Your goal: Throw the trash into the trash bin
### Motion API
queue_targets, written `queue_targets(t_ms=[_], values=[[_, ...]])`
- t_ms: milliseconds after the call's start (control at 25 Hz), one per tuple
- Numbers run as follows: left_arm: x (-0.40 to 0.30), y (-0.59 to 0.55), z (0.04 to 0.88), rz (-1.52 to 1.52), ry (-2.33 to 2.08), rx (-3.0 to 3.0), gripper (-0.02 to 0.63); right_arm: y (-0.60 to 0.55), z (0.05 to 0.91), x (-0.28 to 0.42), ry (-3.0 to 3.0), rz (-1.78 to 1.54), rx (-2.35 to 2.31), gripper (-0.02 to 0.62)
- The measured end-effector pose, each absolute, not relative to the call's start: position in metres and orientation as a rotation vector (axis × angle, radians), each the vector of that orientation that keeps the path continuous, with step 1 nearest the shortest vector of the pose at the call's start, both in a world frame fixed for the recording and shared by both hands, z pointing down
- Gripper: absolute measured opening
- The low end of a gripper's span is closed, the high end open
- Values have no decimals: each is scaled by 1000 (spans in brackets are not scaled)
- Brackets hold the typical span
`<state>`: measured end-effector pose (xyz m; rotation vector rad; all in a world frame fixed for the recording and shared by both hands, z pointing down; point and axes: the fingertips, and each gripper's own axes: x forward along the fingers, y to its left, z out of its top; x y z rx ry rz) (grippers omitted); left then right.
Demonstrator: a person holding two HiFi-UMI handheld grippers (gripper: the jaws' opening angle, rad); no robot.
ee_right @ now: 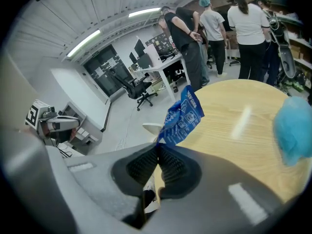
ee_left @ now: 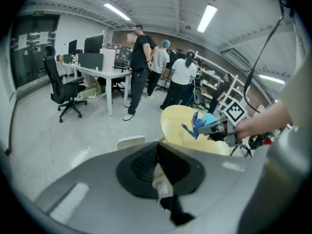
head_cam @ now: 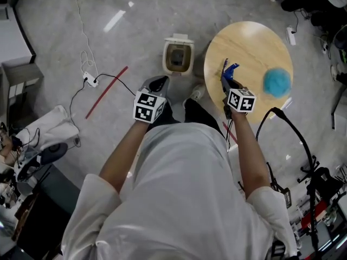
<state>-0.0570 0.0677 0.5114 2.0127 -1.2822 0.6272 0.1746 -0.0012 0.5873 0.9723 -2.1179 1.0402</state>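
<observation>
Held: crinkled blue plastic wrapper (ee_right: 183,115) pinched by right gripper (ee_right: 157,148); left gripper (ee_left: 157,148) pressed together, apparently empty; beige plastic trash bin (head_cam: 178,57), opening shown only in head view.

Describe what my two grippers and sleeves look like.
The left gripper and right gripper match: grey bodies, black ribbed pads, each bearing a white cube with black square markers. The sleeves are short and white.

Trash bin (head_cam: 178,56) on floor (head_cam: 65,26); blue ball (head_cam: 277,82) on round table (head_cam: 249,45)

Print on the blue wrapper (ee_right: 181,115) is unreadable.
</observation>
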Motion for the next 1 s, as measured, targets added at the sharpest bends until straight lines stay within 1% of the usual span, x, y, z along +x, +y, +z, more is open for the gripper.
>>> queue_targets(t_ms=[200, 400, 1000], values=[[-91, 65, 520, 617, -1305, 1988, 5, -9, 594, 138, -2123, 1026, 936, 3], [-108, 93, 511, 604, -1338, 1969, 5, 12, 581, 117, -2147, 1007, 903, 3], [-169, 117, 520, 577, -1401, 1894, 5, 27, 588, 49, -2165, 979, 803, 3]])
